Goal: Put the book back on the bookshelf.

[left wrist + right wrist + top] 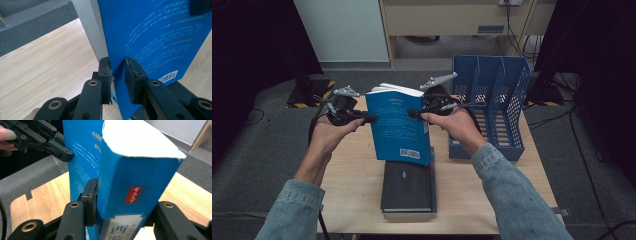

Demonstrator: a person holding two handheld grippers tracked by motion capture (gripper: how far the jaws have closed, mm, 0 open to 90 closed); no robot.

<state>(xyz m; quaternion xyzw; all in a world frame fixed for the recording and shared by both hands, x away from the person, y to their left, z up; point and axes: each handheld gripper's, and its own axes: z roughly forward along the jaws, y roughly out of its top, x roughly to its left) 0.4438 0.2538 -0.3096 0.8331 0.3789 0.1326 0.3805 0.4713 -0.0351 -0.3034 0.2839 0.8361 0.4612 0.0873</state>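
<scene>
With both tools clamped on the blue book [399,125], left tool [368,119] and right tool [414,114], I should keep it upright while swinging toward the file rack [490,85].

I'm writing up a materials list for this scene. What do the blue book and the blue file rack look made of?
The blue book: paper, with a smooth, slightly glossy printed cover and white page edges. The blue file rack: probably moulded plastic, judging by its uniform colour and perforated mesh walls.

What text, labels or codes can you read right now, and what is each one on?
"中国" heads a short column at the top of the blue book's back cover; the rest is unclear.
"西游" in large characters on its spine, cut off by the frame edge.
Red spine stamp: blurred.
Back-cover blurb: too small.
Barcode: digits illegible.
Black book's cover emblem: unreadable.
</scene>
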